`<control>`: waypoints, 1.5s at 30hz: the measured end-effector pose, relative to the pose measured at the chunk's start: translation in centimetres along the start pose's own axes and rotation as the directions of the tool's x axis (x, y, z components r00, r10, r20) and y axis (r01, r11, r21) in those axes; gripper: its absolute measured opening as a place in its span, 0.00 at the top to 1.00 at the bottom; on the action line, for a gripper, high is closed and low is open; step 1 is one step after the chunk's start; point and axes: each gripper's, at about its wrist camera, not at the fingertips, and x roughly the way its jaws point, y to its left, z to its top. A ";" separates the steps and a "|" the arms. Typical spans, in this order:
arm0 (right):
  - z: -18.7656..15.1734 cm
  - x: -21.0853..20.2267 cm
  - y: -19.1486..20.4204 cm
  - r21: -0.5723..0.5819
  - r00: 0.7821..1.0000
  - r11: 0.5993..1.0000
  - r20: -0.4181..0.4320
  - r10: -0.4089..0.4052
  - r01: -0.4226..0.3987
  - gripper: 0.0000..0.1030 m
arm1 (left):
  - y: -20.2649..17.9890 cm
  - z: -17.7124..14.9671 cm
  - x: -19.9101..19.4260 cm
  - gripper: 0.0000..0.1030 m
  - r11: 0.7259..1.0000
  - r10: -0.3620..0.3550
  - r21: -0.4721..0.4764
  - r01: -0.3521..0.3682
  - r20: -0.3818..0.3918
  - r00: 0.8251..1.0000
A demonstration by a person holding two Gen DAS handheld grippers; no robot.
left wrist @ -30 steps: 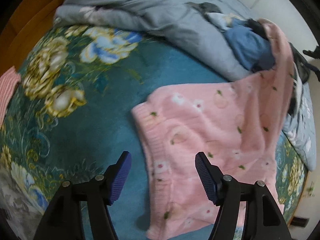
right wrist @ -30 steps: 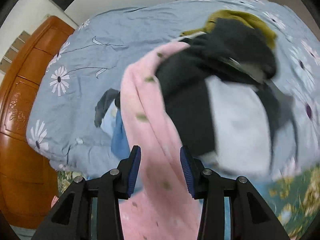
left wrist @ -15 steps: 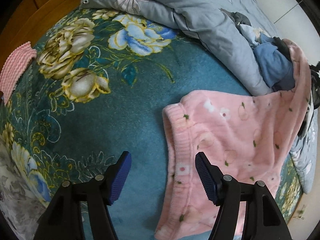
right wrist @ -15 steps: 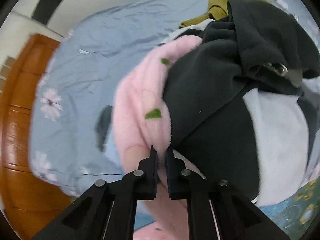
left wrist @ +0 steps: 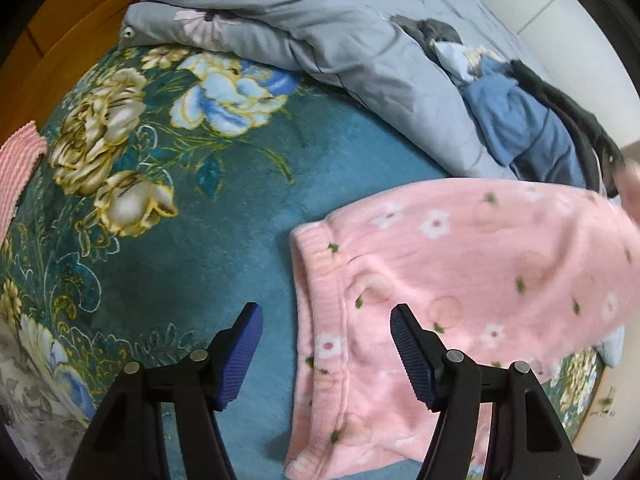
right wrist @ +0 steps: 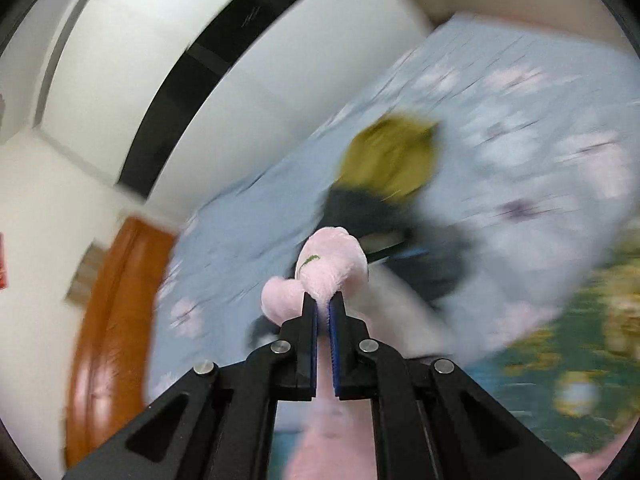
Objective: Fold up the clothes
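A pink fleece garment with small flowers and fruit prints lies on the teal floral blanket, its ribbed hem toward the left. My left gripper hangs open above that hem edge, touching nothing. The garment's far end rises off the bed at the right. In the right wrist view my right gripper is shut on a bunched fold of the same pink garment, lifted clear of the bed; the picture is blurred by motion.
A grey-blue flowered duvet lies bunched across the back. On it sit a blue garment, dark clothes and an olive one. A pink ribbed cloth lies at the left edge. A wooden headboard and wall stand behind.
My right gripper closed on the pink garment's far end and swung it up and away from the clothes pile. The garment stretched out. My left gripper stayed open over the hem.
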 end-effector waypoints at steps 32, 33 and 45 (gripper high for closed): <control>-6.3 5.5 -26.7 0.164 0.815 0.837 -0.385 -0.433 0.523 0.67 | -3.2 4.5 14.7 0.33 0.977 0.212 0.044 -0.207 -0.244 0.946; -6.2 6.8 -27.2 0.173 0.805 0.826 -0.397 -0.440 0.536 0.67 | -3.2 4.4 14.8 0.33 0.977 0.215 0.050 -0.209 -0.244 0.946; -6.1 13.7 -30.3 0.111 0.624 0.665 -0.485 -0.613 0.738 0.67 | -2.8 3.6 14.3 0.46 0.975 0.223 0.046 -0.218 -0.197 0.955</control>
